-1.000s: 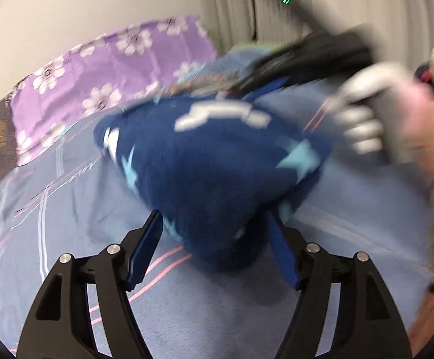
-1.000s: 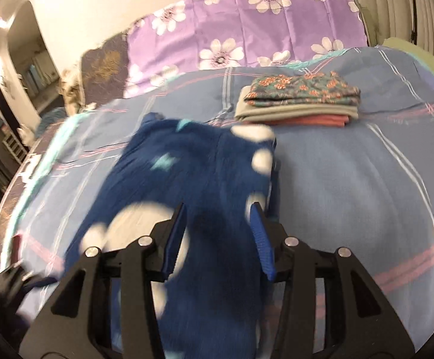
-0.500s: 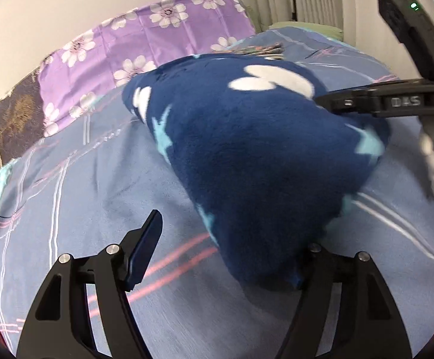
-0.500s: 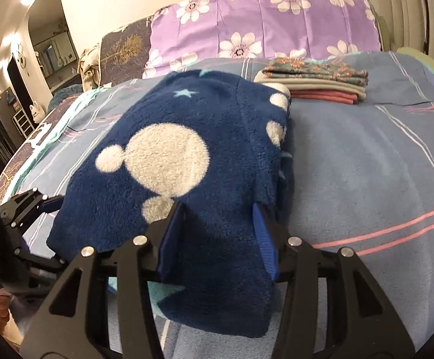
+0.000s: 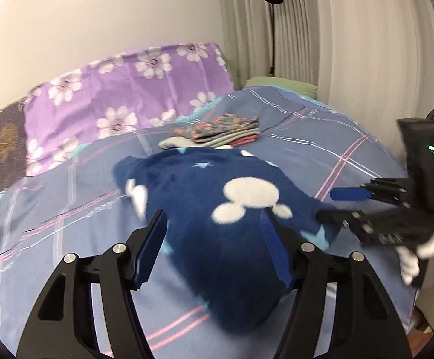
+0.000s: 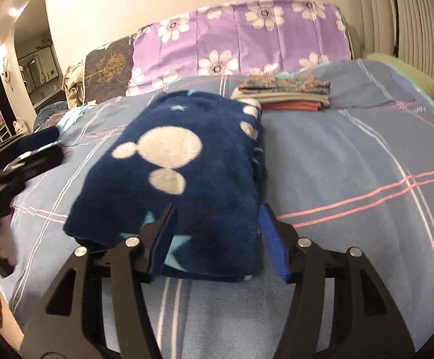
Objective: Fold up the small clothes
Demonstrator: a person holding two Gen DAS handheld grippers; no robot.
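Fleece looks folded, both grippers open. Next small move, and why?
Probably close the right gripper on the near edge of the navy fleece to carry it to the folded stack: it lies folded on the bed, between open fingers, left gripper also open.

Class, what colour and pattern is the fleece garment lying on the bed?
Navy blue fleece garment with white mouse-head shapes and pale blue stars; clearest in the right wrist view.
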